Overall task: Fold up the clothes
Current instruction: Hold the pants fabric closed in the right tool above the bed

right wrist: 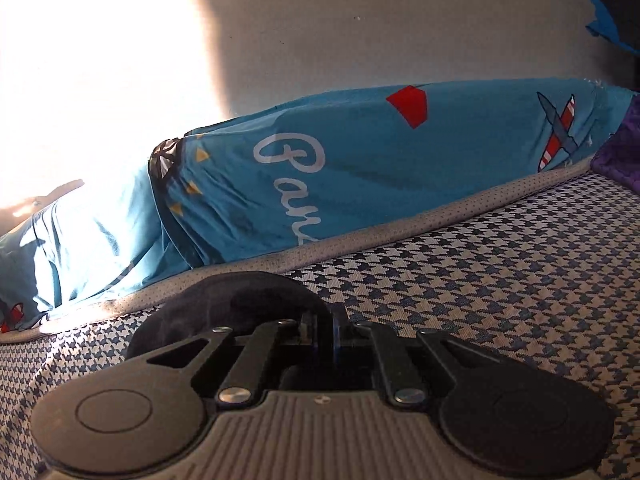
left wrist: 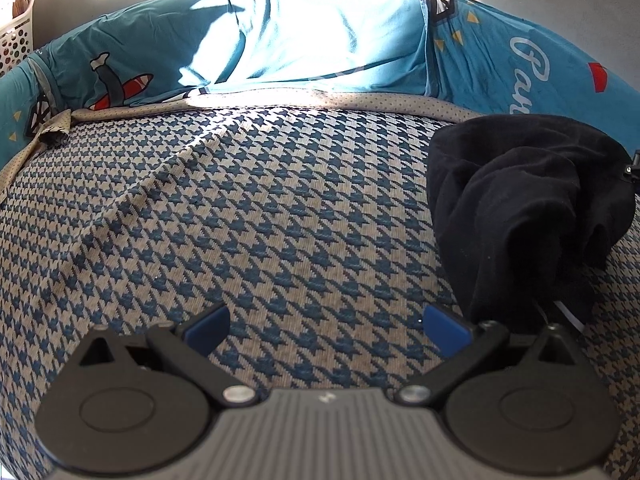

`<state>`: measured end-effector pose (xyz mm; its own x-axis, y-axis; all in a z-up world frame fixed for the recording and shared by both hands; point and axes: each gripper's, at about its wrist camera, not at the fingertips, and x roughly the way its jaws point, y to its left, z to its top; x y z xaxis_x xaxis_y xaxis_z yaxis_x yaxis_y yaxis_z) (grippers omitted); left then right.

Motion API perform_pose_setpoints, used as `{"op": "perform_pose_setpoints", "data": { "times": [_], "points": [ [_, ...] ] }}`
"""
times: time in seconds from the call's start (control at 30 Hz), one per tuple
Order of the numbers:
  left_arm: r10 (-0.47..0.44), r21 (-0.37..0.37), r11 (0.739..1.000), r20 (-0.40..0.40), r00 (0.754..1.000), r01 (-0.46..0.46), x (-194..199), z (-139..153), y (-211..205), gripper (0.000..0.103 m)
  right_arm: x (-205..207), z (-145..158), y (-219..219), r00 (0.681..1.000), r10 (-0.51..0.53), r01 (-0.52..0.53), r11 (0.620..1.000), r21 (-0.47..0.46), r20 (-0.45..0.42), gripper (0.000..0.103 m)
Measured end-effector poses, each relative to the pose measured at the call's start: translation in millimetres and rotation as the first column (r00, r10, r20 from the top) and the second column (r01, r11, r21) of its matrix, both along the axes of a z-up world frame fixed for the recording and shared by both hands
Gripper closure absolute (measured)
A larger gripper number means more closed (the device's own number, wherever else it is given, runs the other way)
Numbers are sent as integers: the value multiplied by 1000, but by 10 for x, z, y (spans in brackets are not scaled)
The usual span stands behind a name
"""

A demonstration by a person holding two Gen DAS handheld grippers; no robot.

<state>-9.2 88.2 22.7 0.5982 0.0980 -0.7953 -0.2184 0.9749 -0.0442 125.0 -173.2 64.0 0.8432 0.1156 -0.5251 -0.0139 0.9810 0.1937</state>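
This is a bedroom in someone's home. A bed takes up most of what can be seen, its mattress covered in blue-and-beige houndstooth fabric with grey dotted piping along the edge. Pushed up against the plain wall is teal bedding printed with cartoon aeroplanes, red shapes and cursive lettering, the sort made for a child. A white perforated laundry basket stands at the far corner. Hard sunlight falls across the bedding.

one black garment, two grippers, one houndstooth mattress, two teal printed pillows, one white basket, one purple cloth
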Motion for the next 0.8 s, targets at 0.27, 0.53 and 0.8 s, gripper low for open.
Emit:
{"op": "perform_pose_setpoints", "data": {
  "times": [0.27, 0.53, 0.8],
  "points": [
    [-69, -29, 997, 44, 997, 70, 100, 3, -248, 0, 6, -1, -320, 997, -66, 67, 997, 46, -29, 96],
    [19, -5, 1000, 86, 996, -19, 192, 58, -202, 0, 68, -33, -656, 993, 16, 7, 981, 192, -117, 68],
    [97, -13, 995, 166, 981, -96, 232, 184, -62, 0, 22, -45, -763, 983, 107, -83, 983, 164, -147, 32]
  ]
}}
